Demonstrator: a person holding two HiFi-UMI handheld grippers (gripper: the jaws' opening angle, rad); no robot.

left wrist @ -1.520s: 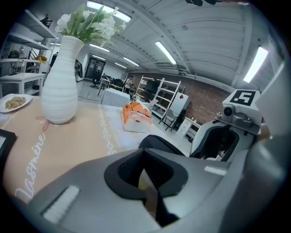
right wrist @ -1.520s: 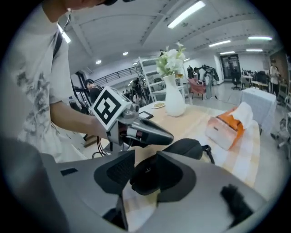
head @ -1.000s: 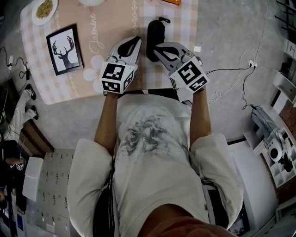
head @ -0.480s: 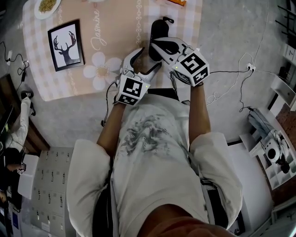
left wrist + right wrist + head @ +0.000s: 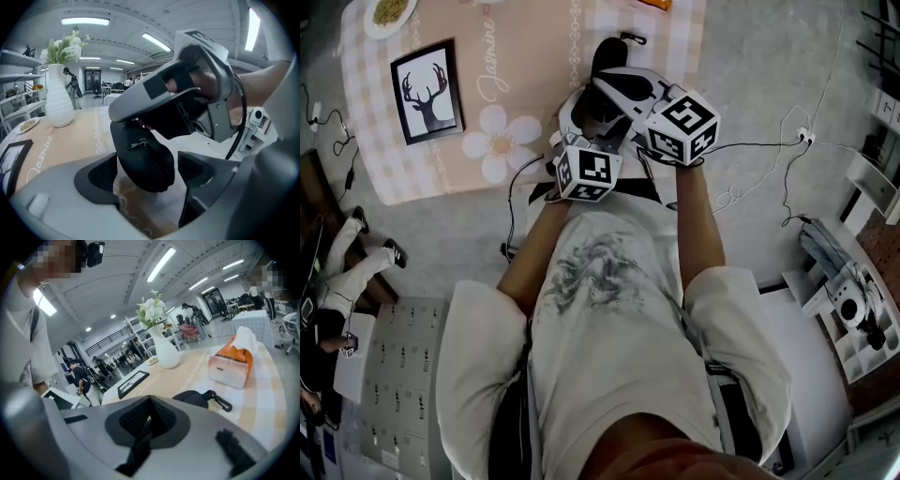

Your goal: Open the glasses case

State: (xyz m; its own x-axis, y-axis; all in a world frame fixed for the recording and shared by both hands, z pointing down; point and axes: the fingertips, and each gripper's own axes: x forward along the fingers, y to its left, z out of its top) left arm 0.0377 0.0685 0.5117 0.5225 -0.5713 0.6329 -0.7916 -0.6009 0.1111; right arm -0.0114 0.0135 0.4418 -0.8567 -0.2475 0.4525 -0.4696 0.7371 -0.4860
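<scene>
The glasses case [image 5: 145, 159] is a black, rounded oval pouch with a soft matt shell and a zip seam running round its side. The zip looks closed, and its small metal pull [image 5: 138, 144] lies flat on the upper face. At its far end a black clip [image 5: 220, 401] sticks out on a short loop. The case lies on the table [image 5: 534, 56], on the peach cloth with the white flower print, close to the near edge and right of the framed deer picture [image 5: 427, 89]. Most of it is hidden under the two grippers in the head view, where only the far end and the clip show. The left gripper [image 5: 150, 174] comes in from the near side, and its jaws have just been opening. They now stand wide apart with the near end of the case between them. The dark pads [image 5: 101, 176] sit on either side of the case and do not press on it, so the case is straddled but not held. The right gripper [image 5: 148, 416] reaches in from the right and lies across the top of the case, just above the zip pull. Its jaws are clenched together, pad against pad, and nothing can be seen between them. In its own view the far end of the case shows just beyond its tips.
</scene>
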